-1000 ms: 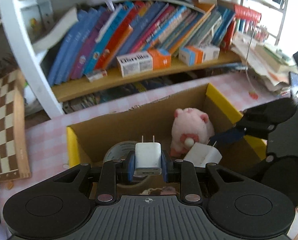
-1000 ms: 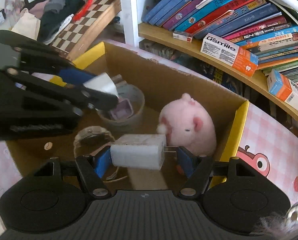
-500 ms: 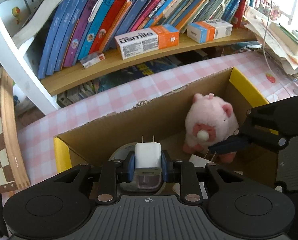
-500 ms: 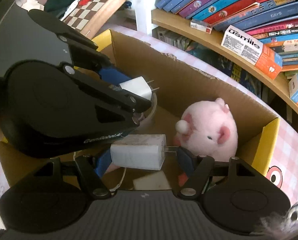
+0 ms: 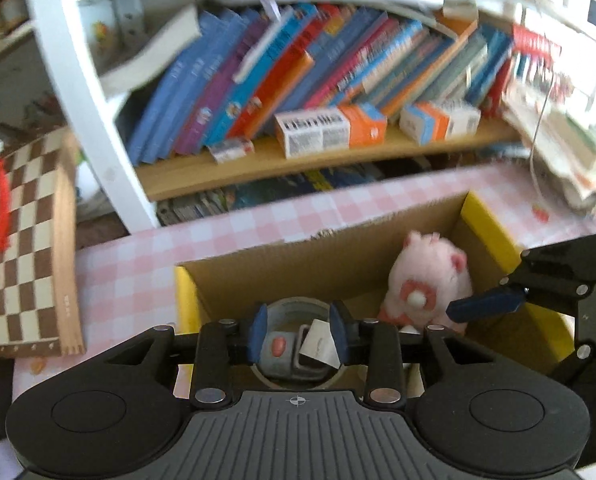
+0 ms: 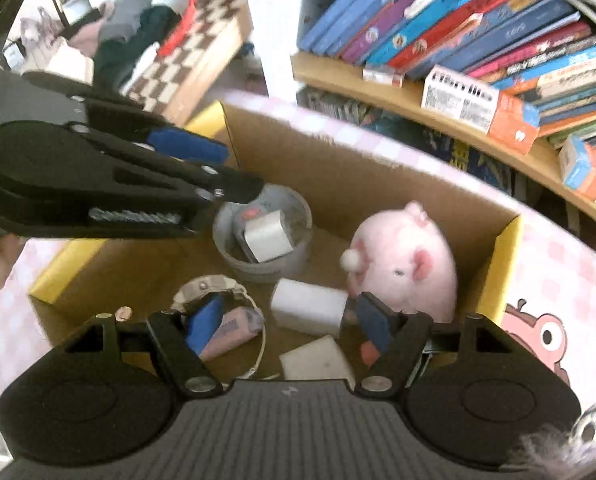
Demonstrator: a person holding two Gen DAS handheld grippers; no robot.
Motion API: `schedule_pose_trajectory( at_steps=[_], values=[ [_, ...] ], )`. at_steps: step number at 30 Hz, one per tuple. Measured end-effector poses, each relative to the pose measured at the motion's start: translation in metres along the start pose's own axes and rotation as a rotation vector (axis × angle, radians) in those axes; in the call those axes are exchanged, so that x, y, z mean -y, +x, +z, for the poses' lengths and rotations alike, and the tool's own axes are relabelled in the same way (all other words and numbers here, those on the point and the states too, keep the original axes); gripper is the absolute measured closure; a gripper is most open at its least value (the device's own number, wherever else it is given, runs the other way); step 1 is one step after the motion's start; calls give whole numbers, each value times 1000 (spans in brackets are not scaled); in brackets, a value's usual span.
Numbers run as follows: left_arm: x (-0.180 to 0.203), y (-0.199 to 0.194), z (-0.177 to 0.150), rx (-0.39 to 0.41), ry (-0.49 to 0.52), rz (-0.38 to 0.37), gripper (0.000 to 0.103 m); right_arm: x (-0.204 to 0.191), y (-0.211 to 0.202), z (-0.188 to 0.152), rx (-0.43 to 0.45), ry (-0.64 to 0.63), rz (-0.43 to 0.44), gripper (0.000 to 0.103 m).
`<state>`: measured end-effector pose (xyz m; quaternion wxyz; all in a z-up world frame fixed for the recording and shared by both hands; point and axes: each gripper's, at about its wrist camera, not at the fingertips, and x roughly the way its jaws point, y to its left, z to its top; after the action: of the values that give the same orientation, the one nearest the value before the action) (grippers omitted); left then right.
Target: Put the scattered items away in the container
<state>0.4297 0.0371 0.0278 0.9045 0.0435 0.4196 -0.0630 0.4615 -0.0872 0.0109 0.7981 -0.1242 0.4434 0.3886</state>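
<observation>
A lived-in home room: a white bookshelf point(image 5: 98, 128) crammed with leaning children's books point(image 5: 298, 80) at twelve o'clock, a wooden chessboard point(image 5: 30, 248) at nine, a pink-checked cloth on the table point(image 5: 130, 272), and heaped clothes point(image 6: 130, 28) at eleven in the right view.

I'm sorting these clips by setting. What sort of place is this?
Most likely a lived-in home room, perhaps a child's. A bookshelf crammed with colourful books, a chessboard leaning beside it, and a pink checked tablecloth under a cardboard box holding a pink plush pig.
</observation>
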Motion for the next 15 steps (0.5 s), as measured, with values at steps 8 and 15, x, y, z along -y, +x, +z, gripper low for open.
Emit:
schedule_pose_trajectory(
  at_steps=[8,15],
  values=[
    [10,-73,-28,152,-48,10,50,-19,-49,-14,143,-7,-4,30],
    [27,-128,-66,257,-91,18,39,-55,-86,-42,241,-46,-69,31]
  ],
)
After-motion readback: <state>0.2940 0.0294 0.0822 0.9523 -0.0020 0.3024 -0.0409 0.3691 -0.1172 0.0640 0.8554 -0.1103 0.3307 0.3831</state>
